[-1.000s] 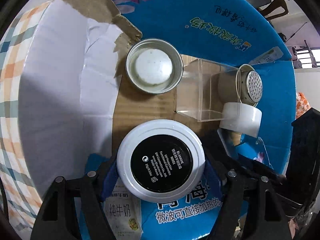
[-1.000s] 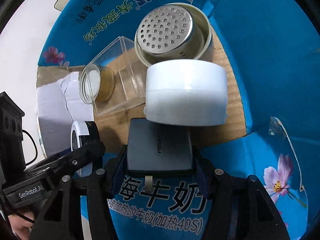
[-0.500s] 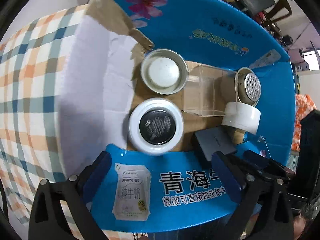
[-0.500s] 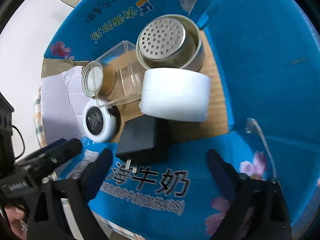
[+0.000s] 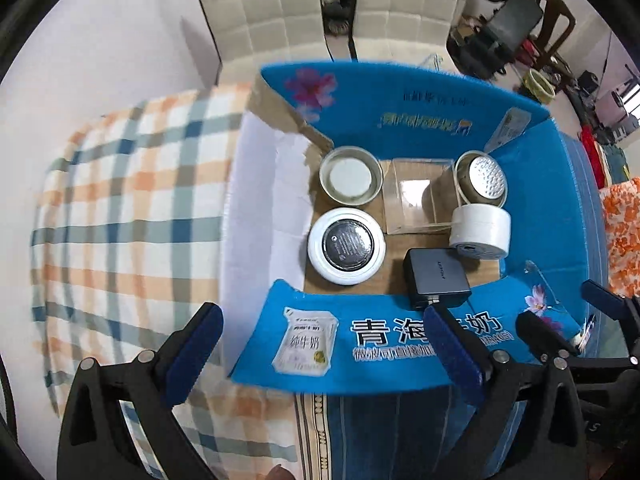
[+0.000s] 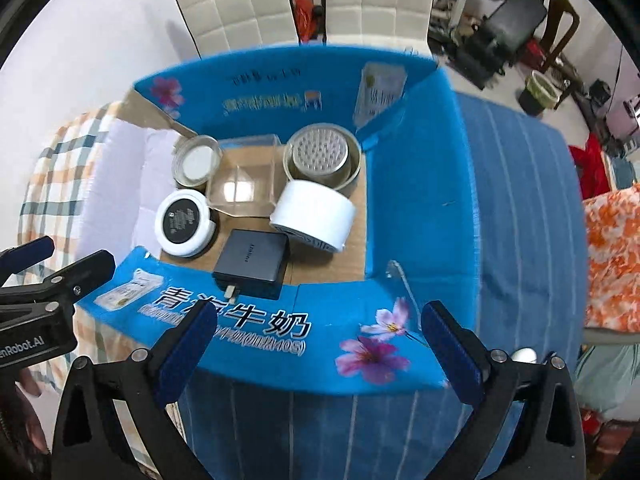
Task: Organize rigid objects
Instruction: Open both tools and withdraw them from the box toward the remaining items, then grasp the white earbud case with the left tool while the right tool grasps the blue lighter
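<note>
A blue cardboard box (image 5: 420,332) (image 6: 420,200) holds several items. A white round jar with a black label (image 5: 346,245) (image 6: 183,223) sits at its front left. A black charger (image 5: 436,278) (image 6: 253,263) lies beside it. A white cylinder (image 5: 480,232) (image 6: 314,216), a perforated metal cup (image 5: 482,178) (image 6: 322,158), a clear plastic box (image 5: 418,196) (image 6: 246,180) and a small metal tin (image 5: 350,176) (image 6: 197,162) lie behind. My left gripper (image 5: 324,344) and right gripper (image 6: 320,340) are both open and empty, held above the box's near wall.
The box stands on a table with a checked cloth (image 5: 120,220) at the left and a blue striped cloth (image 6: 520,220) at the right. White padded chairs (image 5: 320,12) stand behind the table. An orange patterned fabric (image 6: 612,260) lies at the far right.
Both grippers let go of their items, the left the jar and the right the charger, opened, and pulled up and back from the box.
</note>
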Action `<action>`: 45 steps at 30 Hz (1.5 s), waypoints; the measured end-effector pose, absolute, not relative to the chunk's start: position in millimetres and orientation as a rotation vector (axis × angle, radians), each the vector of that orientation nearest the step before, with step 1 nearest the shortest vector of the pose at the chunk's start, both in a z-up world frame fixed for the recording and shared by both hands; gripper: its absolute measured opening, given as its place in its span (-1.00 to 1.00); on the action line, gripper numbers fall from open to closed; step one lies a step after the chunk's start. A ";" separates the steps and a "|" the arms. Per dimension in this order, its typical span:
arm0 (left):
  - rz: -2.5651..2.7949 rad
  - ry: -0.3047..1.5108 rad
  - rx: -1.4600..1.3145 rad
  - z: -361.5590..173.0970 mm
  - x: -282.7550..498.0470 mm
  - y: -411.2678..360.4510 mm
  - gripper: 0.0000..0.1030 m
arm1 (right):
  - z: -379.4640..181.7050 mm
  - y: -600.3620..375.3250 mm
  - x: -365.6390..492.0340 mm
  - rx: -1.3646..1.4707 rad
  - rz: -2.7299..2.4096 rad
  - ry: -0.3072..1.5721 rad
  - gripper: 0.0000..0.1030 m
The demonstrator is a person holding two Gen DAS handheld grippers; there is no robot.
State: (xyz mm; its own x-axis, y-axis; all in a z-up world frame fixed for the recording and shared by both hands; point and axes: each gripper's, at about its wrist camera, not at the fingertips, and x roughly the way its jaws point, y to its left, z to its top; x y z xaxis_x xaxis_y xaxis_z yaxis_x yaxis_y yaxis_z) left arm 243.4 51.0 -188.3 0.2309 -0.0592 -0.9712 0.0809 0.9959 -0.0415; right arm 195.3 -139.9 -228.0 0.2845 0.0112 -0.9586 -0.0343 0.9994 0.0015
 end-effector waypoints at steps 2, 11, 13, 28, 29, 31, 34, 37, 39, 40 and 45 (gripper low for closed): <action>-0.072 1.302 0.019 -177.1 235.4 51.0 1.00 | -215.3 -142.6 185.9 -0.016 0.030 1.266 1.00; -0.019 1.186 0.007 -113.7 197.4 57.4 1.00 | -141.3 -159.6 138.4 0.019 0.069 1.171 1.00; -0.016 1.166 0.001 -102.4 188.8 55.9 1.00 | -128.9 -163.3 128.6 0.021 0.080 1.158 1.00; -0.030 1.058 0.016 -42.2 138.7 12.6 1.00 | -83.5 -223.5 76.6 0.114 0.132 1.088 1.00; -0.038 1.055 0.020 -41.4 137.2 4.0 1.00 | -86.3 -235.9 75.1 0.128 0.118 1.093 1.00; -0.071 1.058 0.027 -43.8 137.0 -19.2 1.00 | -93.6 -271.4 69.5 0.164 0.066 1.114 1.00; -0.159 1.080 0.053 -54.9 139.6 -68.8 1.00 | -111.9 -328.0 59.4 0.225 -0.025 1.146 1.00; -0.261 1.103 0.105 -72.9 140.6 -128.6 1.00 | -145.2 -397.5 49.5 0.312 -0.152 1.186 1.00; -0.321 1.129 0.138 -90.8 142.2 -171.2 1.00 | -182.8 -444.3 48.6 0.397 -0.229 1.236 1.00; -0.346 1.146 0.155 -103.0 144.0 -193.0 1.00 | -205.6 -465.9 50.3 0.448 -0.256 1.270 0.97; -0.398 1.227 0.235 -160.4 149.5 -269.1 1.00 | -294.5 -521.3 60.4 0.595 -0.301 1.389 0.29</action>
State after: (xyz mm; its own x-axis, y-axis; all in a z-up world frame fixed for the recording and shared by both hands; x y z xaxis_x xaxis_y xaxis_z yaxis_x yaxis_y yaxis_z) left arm 149.5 -269.1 -160.4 0.2811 -0.1688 -0.9447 0.4177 0.9078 -0.0380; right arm 60.4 -521.3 -294.5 0.1742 0.1420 -0.9744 0.5330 0.8185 0.2145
